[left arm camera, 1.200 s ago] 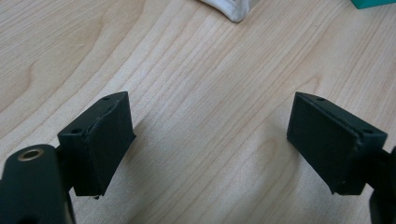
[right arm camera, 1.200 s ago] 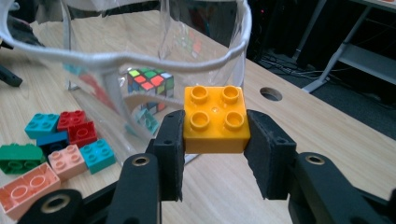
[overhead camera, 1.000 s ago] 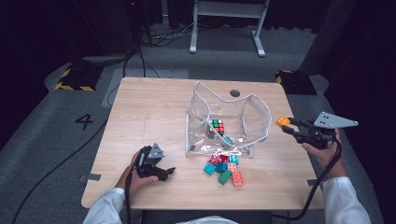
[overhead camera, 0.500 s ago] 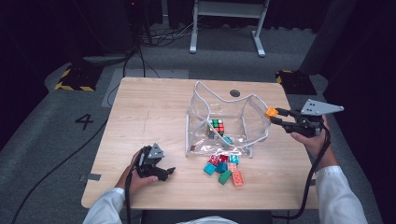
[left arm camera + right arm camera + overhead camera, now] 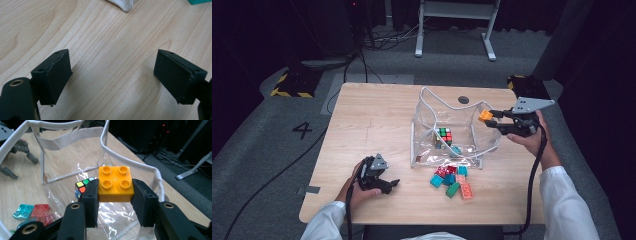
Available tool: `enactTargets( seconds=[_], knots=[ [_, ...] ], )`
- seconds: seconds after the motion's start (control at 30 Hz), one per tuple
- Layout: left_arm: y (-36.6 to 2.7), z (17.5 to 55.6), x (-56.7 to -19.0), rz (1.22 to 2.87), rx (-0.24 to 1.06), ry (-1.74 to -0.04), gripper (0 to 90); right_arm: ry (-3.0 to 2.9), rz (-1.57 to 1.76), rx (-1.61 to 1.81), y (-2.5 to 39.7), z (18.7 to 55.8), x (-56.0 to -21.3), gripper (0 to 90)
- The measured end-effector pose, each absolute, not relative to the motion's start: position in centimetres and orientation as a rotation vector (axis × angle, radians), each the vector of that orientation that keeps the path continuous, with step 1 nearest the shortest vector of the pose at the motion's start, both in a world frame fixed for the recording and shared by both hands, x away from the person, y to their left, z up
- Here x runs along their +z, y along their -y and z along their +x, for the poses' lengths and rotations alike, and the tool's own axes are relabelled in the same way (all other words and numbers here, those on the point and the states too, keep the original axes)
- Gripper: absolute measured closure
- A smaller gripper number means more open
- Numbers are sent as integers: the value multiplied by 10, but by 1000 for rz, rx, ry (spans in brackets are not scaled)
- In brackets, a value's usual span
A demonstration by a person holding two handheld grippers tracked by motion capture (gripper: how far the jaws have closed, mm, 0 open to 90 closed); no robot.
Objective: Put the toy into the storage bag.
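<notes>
My right gripper (image 5: 490, 118) (image 5: 115, 191) is shut on an orange four-stud brick (image 5: 485, 115) (image 5: 115, 183), held in the air at the right rim of a clear plastic bag (image 5: 447, 131) (image 5: 75, 135). Inside the bag lies a colour cube (image 5: 444, 135) (image 5: 83, 186). My left gripper (image 5: 388, 184) (image 5: 112, 75) rests low on the wooden table (image 5: 372, 120) near its front left, jaws wide open with only bare wood (image 5: 110, 50) between them.
Several loose bricks (image 5: 451, 178), red, teal and green, lie on the table just in front of the bag; some of the loose bricks (image 5: 32, 211) appear through the plastic. Beyond the table are a grey floor, cables and a white metal frame (image 5: 457, 15).
My right gripper has carried the orange brick leftward, from beyond the bag's right side to its right rim. The left gripper has stayed in place.
</notes>
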State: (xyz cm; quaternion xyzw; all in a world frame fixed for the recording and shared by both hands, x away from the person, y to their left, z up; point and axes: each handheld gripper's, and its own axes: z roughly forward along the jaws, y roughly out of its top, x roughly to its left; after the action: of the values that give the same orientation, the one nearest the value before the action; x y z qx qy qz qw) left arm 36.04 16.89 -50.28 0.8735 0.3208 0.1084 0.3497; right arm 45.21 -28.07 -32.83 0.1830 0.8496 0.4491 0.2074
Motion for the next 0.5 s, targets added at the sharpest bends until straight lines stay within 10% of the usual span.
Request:
enactTargets(
  seconds=[0.5],
  knots=[
    [-169,360,-503,2265,282,-831,146,-2534,452,1069,241,480,-337,593]
  ],
)
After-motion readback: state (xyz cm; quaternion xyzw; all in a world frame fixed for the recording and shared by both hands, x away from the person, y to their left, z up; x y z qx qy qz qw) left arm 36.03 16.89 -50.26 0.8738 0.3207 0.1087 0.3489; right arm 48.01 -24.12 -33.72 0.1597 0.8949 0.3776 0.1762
